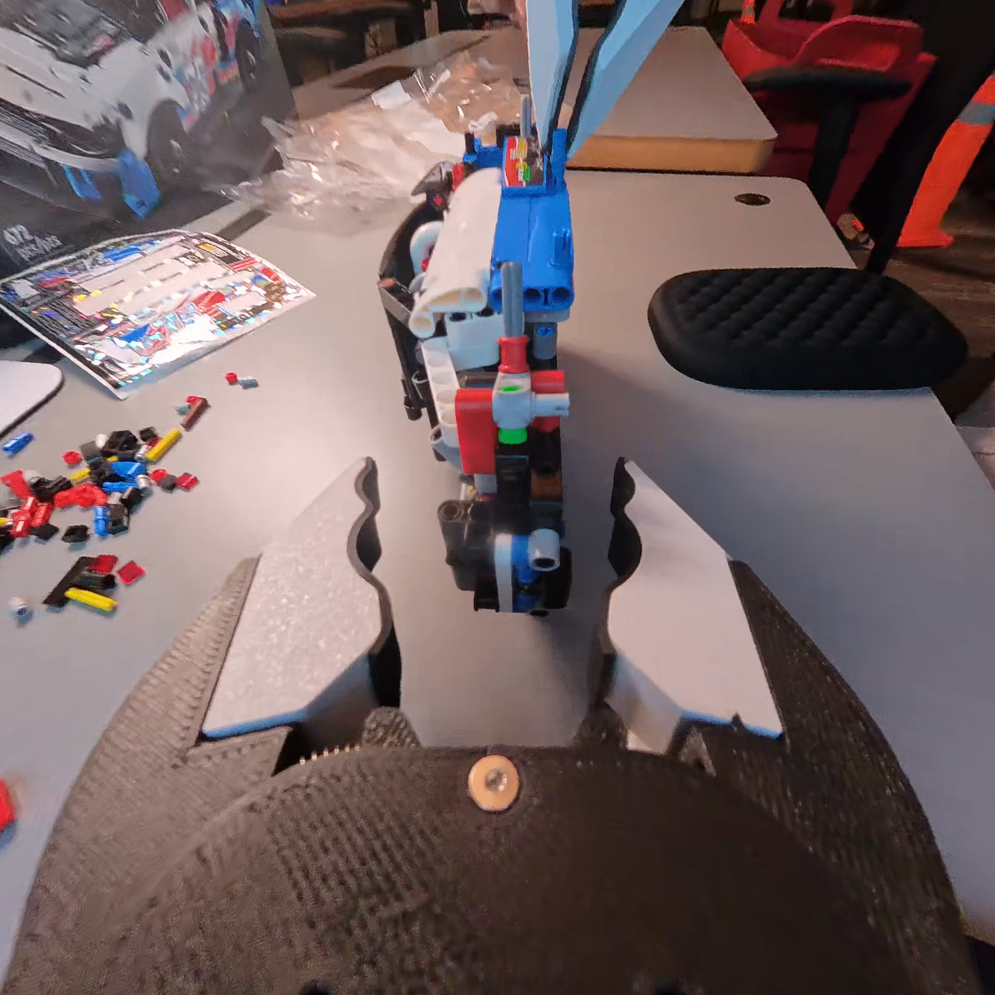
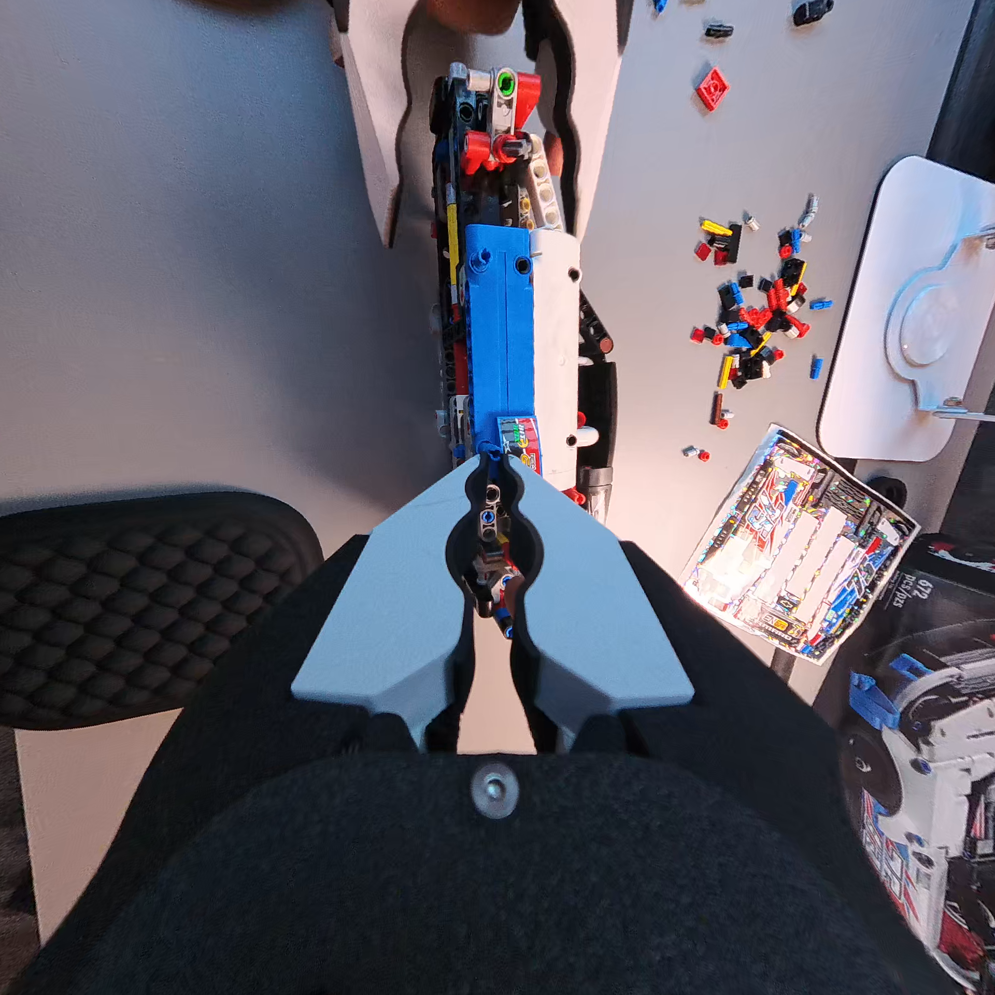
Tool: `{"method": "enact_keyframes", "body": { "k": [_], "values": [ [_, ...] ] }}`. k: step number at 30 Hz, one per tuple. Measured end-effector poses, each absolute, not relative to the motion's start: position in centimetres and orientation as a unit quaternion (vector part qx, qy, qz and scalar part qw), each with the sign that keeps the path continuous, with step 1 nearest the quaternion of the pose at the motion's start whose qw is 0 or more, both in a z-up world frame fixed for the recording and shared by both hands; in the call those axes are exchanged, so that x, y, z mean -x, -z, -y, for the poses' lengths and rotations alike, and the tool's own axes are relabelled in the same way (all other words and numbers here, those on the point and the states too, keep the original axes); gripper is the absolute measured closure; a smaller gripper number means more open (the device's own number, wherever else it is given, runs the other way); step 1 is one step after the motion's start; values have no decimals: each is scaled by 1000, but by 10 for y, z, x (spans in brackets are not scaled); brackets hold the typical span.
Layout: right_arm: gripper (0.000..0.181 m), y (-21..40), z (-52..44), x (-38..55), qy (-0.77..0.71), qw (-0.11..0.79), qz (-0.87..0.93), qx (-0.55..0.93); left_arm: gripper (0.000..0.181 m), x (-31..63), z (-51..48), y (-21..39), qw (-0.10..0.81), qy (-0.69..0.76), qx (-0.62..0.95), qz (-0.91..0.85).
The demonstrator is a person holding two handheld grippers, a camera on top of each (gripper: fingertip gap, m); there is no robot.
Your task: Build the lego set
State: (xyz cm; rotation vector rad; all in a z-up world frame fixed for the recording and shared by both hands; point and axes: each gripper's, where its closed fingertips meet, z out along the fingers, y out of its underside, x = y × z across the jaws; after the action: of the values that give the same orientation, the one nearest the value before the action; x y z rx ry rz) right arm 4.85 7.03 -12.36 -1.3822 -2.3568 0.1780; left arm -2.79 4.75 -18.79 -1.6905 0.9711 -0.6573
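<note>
Mid-surface: right gripper (image 2: 492, 544) fingers clamped on one end of the model (image 2: 503, 328), steadying it on edge. Left gripper (image 1: 495, 544) fingers wide apart, empty, straddling the other end, probably to grab.

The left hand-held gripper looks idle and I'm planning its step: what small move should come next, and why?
Probably ease the left hand-held gripper forward and close it on the near end of the model. Its jaws stand open on either side of that end without touching it, while the right hand-held gripper alone clamps the far end. A second grip would likely steady the model before parts go on.
</note>
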Motion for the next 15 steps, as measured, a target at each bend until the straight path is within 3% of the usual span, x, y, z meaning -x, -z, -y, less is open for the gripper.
{"method": "enact_keyframes", "body": {
  "k": [2, 4, 15],
  "values": [
    [180, 124, -68, -49, -64, 202, 843, 494, 107, 22, -46, 194, 507, 263, 704, -423],
    [179, 124, -68, -49, -60, 200, 841, 499, 137, 20, -48, 197, 508, 233, 704, -439],
    [179, 125, -61, -52, -31, 140, 857, 494, 139, 18, -43, 198, 508, 210, 702, -453]
  ]
}}
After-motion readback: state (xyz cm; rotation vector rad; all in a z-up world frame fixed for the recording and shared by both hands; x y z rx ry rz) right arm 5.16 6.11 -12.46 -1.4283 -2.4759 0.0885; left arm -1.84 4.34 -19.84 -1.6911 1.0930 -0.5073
